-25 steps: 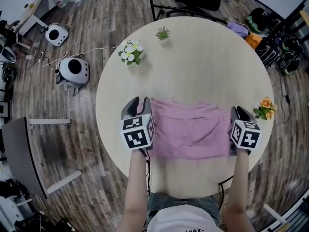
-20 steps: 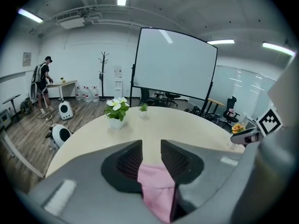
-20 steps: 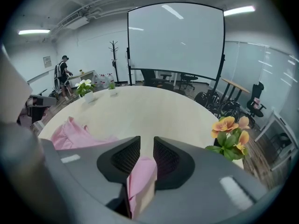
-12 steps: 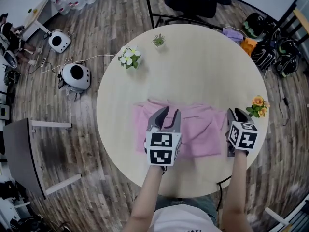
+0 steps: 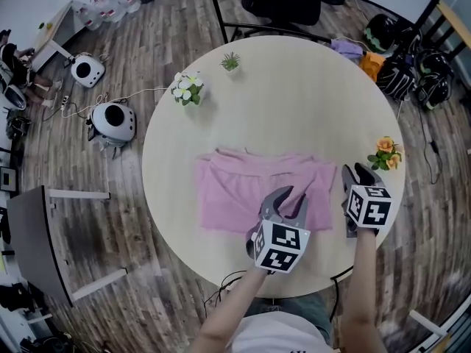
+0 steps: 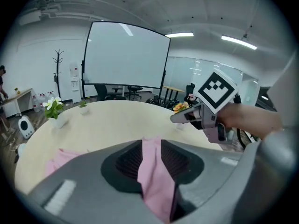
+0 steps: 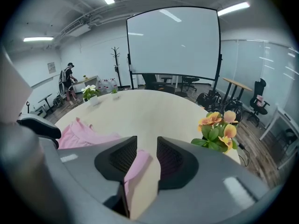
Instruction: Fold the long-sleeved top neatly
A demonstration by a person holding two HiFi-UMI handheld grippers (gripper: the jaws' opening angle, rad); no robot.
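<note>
A pink long-sleeved top (image 5: 235, 193) lies spread on the round table (image 5: 294, 101), near its front edge. My left gripper (image 5: 287, 201) is over the right half of the top, shut on a fold of pink cloth (image 6: 154, 171) that fills the gap between its jaws. At the top's right edge sits my right gripper (image 5: 355, 173), shut on a bit of the pink edge (image 7: 135, 164). The rest of the top (image 7: 88, 132) stretches away to its left. The right gripper (image 6: 180, 117) shows close ahead in the left gripper view.
Orange flowers (image 5: 385, 153) stand just beyond the right gripper at the table's rim. White flowers (image 5: 187, 88) and a small green plant (image 5: 230, 62) stand at the far left. A chair (image 5: 280, 2), bags (image 5: 397, 65) and white devices (image 5: 114, 120) surround the table.
My left gripper has travelled from the top's left edge rightwards across it, carrying pink cloth, and now sits close to the right gripper. The right gripper has stayed at the right edge.
</note>
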